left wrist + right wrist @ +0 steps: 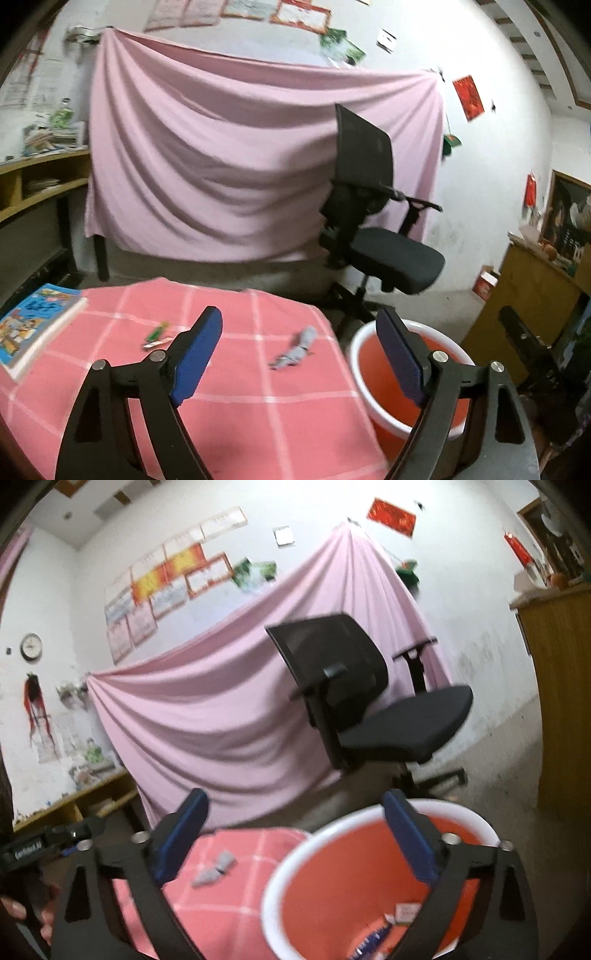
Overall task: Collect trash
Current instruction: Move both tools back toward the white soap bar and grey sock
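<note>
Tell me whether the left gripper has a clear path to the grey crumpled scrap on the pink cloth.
Probably yes. The left gripper is open with nothing between its jaws, and the grey scrap lies in the open on the pink checked cloth just ahead, clear of the bucket.

A pink sheet (229,155) hung across the white wall (491,155), with papers (166,587) pinned above it and a round clock (31,646) further left. A black chair (373,221) stood in front of the sheet, on the floor between it and the table's pink checked cloth (258,398). A blue book (33,328) lay at the cloth's left edge, a wooden shelf (40,177) with stacked papers stood at the left, and a wooden cabinet (532,291) at the right.
</note>
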Available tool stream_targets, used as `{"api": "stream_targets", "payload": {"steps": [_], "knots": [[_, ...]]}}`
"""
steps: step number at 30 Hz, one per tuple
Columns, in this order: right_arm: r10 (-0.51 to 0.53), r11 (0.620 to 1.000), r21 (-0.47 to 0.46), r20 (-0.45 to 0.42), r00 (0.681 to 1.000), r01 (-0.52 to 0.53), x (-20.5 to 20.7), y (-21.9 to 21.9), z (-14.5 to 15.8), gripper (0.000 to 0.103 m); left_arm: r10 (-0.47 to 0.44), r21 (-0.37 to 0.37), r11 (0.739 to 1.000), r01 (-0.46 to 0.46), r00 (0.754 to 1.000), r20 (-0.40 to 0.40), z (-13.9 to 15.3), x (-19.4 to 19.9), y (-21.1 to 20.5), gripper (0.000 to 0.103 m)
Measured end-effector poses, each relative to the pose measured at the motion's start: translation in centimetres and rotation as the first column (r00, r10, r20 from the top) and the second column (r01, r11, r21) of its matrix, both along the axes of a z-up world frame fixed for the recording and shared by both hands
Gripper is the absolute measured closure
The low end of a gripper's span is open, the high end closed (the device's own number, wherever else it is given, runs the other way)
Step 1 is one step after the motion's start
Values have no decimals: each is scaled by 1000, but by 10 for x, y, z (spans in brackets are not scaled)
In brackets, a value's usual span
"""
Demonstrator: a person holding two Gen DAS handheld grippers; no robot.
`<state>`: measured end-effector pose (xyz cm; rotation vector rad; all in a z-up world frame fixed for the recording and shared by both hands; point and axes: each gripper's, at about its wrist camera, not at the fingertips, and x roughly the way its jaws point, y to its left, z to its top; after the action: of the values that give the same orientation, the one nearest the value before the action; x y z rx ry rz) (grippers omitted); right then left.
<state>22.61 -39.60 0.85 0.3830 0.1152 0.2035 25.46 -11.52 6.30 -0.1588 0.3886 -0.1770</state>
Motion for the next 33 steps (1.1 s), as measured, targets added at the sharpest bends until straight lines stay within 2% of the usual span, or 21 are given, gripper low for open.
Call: {"api": "stream_targets", "payload": {"steps": [2,3,4,5,13,21,27,33], "knots": [[13,1000,-8,31,999,-13,-1,13,6,0,30,5,1000,-30,999,17,1,-4,11,19],[20,1000,-14,42,999,-19,-1,18,8,0,50,9,999,-50,998,31,2,-8,18,15],[26,999,-23,54,998,-25,-2,24,9,0,68,11,998,-68,997,43,2,-11,23,3],[31,999,-33,65,997,-29,-2,31,11,0,95,8,995,-96,993,64,1,-16,29,2],[83,991,-119,128,988,-68,-6,84,21,0,195,-5,981,-196,970,145,-8,-35,70,2],[118,975,-203,132,984,-90,0,127,19,0,235,29,969,-244,956,176,-25,-37,108,2],[152,949,-297,129,980,-108,3,160,13,0,255,19,965,-263,950,180,-42,-35,132,2],[166,906,-413,140,976,-95,3,192,5,0,251,49,964,-262,954,164,-49,-32,142,2]]}}
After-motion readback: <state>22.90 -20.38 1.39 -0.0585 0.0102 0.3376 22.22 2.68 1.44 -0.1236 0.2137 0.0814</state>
